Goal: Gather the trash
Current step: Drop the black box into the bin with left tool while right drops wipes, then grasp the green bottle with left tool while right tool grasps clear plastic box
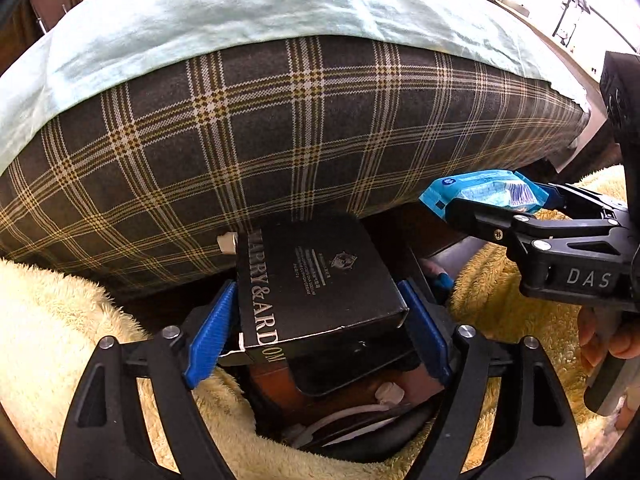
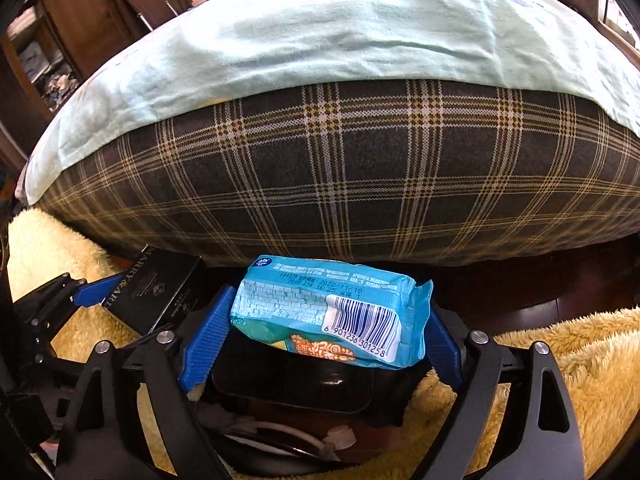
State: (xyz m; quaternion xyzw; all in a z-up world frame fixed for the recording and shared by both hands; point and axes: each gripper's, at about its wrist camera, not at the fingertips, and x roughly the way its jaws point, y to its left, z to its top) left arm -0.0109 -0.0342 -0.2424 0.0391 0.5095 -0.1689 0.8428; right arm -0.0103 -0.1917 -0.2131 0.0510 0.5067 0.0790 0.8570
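Black box (image 1: pixel 320 280) between left hand-held gripper (image 1: pixel 320 332) pads.

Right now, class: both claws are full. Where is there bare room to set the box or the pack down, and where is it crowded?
Free: the fluffy rug left of the box, and the rug right of the pack, bordered by dark floor. Crowded: beneath both claws, where a dark tray and white cable lie; the plaid cushion blocks ahead.

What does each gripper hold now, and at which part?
The left gripper holds the black box by its two long sides. The right gripper holds the blue packet by its two short ends.
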